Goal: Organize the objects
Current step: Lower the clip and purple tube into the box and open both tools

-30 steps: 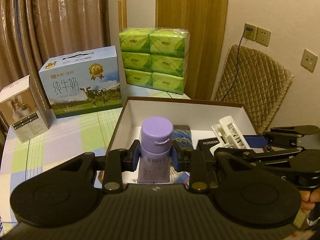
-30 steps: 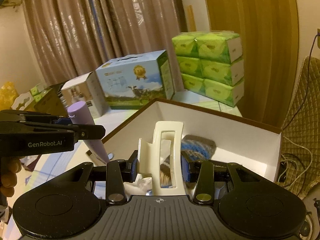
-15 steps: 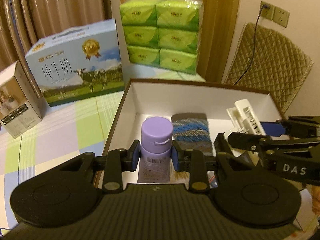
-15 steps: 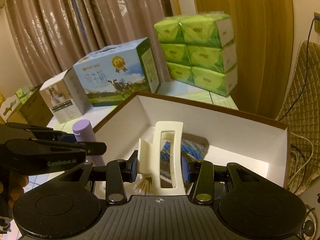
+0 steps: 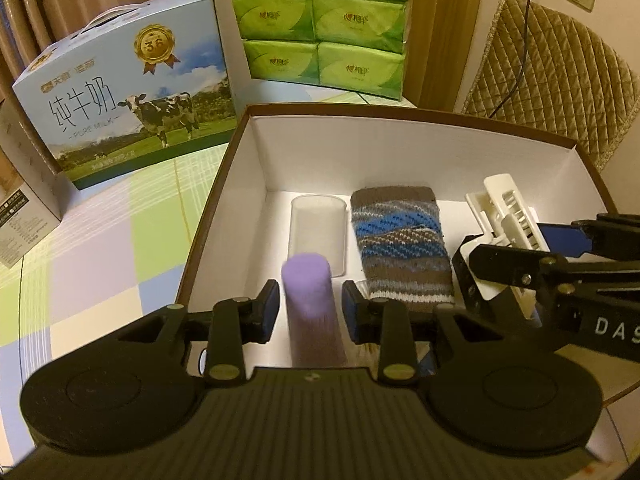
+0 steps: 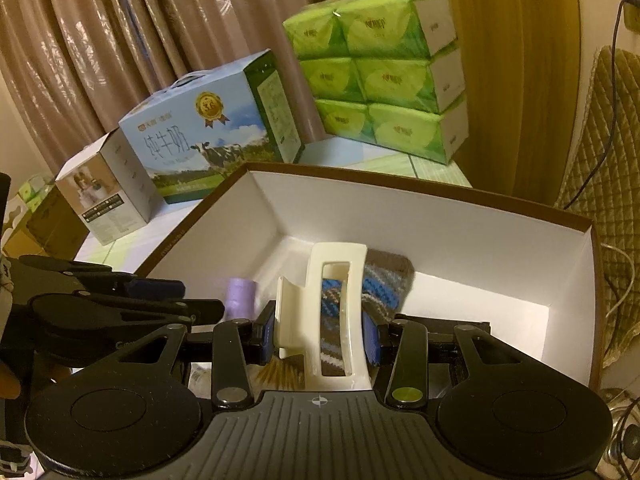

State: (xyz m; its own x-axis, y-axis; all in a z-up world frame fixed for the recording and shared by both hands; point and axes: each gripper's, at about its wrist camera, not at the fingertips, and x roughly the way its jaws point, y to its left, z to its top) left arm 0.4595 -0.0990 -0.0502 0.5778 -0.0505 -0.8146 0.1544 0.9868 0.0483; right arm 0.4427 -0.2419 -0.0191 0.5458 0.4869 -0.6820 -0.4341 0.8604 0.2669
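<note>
Left tool (image 5: 308, 312) jaws opening, pads now apart from the purple tube (image 5: 310, 300), which was clamped 0.5 s ago; the tube is blurred, dropping into the white box (image 5: 256, 152) beside the clear cup (image 5: 318, 228) and the knit pouch (image 5: 396, 240). Judged: tube placement nearly done. Right tool (image 6: 320, 336) clamped on the cream hair claw (image 6: 334, 312), lower over the box than before, likely next in.

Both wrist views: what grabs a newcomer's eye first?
The white box open mid-table, both claws over it. A purple tube sits blurred between the opening jaws of the left claw; the right claw grips a cream hair clip. Behind stand green tissue packs and a milk carton.
</note>
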